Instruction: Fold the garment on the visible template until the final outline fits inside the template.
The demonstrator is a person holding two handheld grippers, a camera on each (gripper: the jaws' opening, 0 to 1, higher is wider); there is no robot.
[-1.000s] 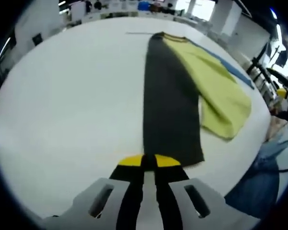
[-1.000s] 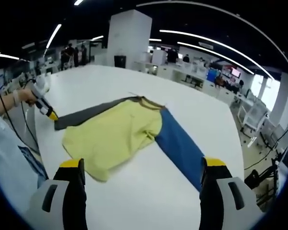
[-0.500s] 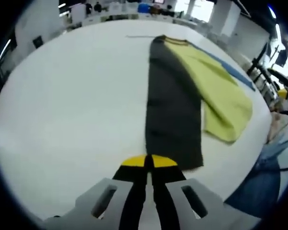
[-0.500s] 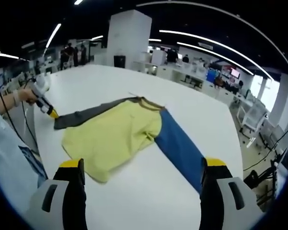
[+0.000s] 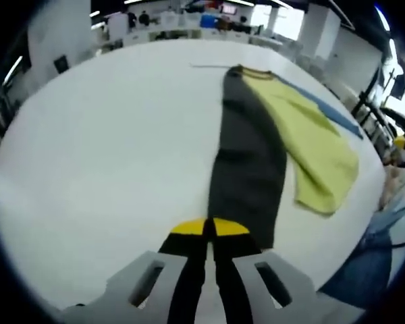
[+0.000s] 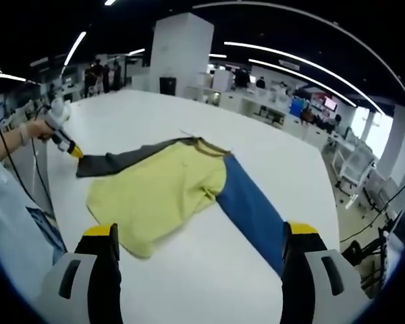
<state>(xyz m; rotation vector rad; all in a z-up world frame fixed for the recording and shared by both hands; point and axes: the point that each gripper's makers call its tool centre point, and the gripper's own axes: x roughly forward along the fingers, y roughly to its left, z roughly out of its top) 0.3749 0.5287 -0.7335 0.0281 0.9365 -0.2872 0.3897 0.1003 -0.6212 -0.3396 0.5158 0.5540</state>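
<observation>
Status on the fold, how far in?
Early. Done: the garment's yellow body lies flat on the table. In hand: the left gripper is shut on the dark sleeve at its cuff, pulling it out straight. The right gripper is open, above the table. Left: blue sleeve is unfolded; every fold remains.

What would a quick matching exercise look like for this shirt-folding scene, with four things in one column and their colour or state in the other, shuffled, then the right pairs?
Things:
1. gray sleeve
2. blue sleeve
3. left gripper
4. right gripper

States:
A. jaws wide apart, holding nothing
B. stretched out toward the right gripper's side of the table
C. jaws shut, pinching fabric
D. pulled out straight, its end held by a gripper

Pairs: 1-D, 2-B, 3-C, 4-A
</observation>
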